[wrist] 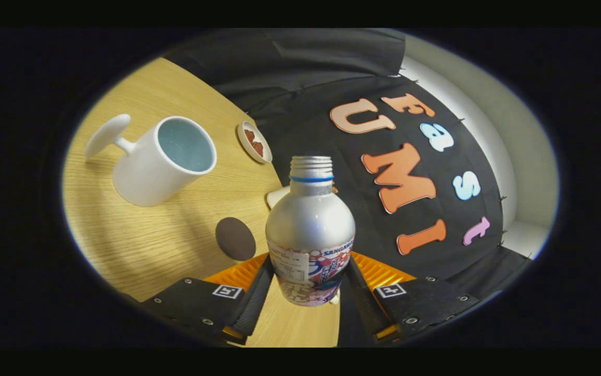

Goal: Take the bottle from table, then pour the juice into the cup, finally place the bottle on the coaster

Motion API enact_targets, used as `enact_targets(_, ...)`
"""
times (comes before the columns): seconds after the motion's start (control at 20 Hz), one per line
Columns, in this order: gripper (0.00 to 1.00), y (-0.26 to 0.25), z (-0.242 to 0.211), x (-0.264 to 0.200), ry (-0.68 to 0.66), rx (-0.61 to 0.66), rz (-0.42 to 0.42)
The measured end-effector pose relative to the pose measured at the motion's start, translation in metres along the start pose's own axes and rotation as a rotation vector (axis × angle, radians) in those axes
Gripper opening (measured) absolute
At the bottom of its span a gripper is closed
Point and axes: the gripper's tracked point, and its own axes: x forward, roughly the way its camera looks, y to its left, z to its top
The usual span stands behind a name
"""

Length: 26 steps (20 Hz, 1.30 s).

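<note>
- Gripper (308,284): its two fingers stand on either side of the lower body of the bottle (310,230), and both press against the labelled part, so the bottle is grasped between them.
- Bottle: a silver metal bottle with a printed label round its lower half, a blue ring below the threaded neck, and an open mouth with no cap on it. It is the landmark for the items below.
- Bottle position: it is held between the fingers, its base raised clear of the table (138,245); a strip of wooden surface shows beneath the base. The whole scene appears tilted, and the bottle runs along the line of the fingers.
- Cup (162,162): a white mug with a pale blue inside, well to the left of the bottle and beyond the fingers; its handle points away from the bottle. It stands on the table.
- Coaster (235,238): a dark brown round disc lying flat on the table, just left of the bottle's body and between the bottle and the cup, nearer the bottle.
- Small dish (254,141): a pale round dish with reddish-brown pieces inside, beyond the bottle's neck to the left, near the table edge.
- Pale object (276,197): partly hidden behind the bottle's shoulder; what it is cannot be told.
</note>
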Motion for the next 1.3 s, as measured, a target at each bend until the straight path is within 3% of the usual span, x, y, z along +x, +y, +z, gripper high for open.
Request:
enact_targets(0.55, 0.78, -0.006, 0.016, -0.004, -0.069, -0.265, -0.058)
enact_targets(1.3, 0.77, -0.008, 0.041, -0.002, -0.152, -0.500, -0.102)
